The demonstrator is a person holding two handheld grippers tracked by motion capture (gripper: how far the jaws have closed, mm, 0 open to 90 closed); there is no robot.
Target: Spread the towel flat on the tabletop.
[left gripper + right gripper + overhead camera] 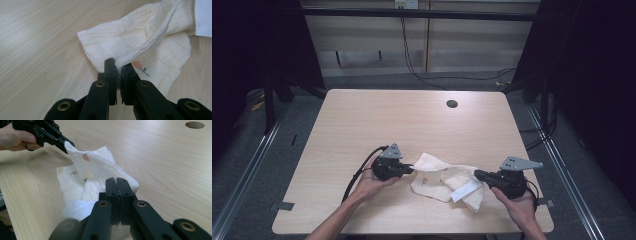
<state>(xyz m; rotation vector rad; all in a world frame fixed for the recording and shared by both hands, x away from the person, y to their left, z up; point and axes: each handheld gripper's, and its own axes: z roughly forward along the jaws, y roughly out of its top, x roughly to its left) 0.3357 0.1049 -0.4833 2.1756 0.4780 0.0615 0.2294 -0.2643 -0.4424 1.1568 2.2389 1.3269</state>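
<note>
From the high view, my left gripper point(411, 170) sat at about nine o'clock of the cream cloth point(444, 180), which lay crumpled on the near half of the bench point(362, 125), and my right gripper point(478, 174) at about three o'clock of it. I judged I had taken opposite edges so I could lift and spread the cloth. A white tag point(466, 190) lay across its near side; I could read no writing on it.

In the left gripper view, my jaws were closed on a folded edge of the cloth point(140, 37), the hem rising toward one o'clock. A small printed flower point(140, 66), pink with a green stem, showed just beside the jaws at three o'clock. No brand or lettering was legible.

In the right gripper view, my jaws were closed together with the cloth point(100, 167) bunched right behind them; I judged they pinched its edge, though the contact itself was hidden. At eleven o'clock my left gripper point(68, 143) held a raised corner, with my left hand point(15, 138) behind it. A cable hole point(195, 124) lay at one o'clock.
</note>
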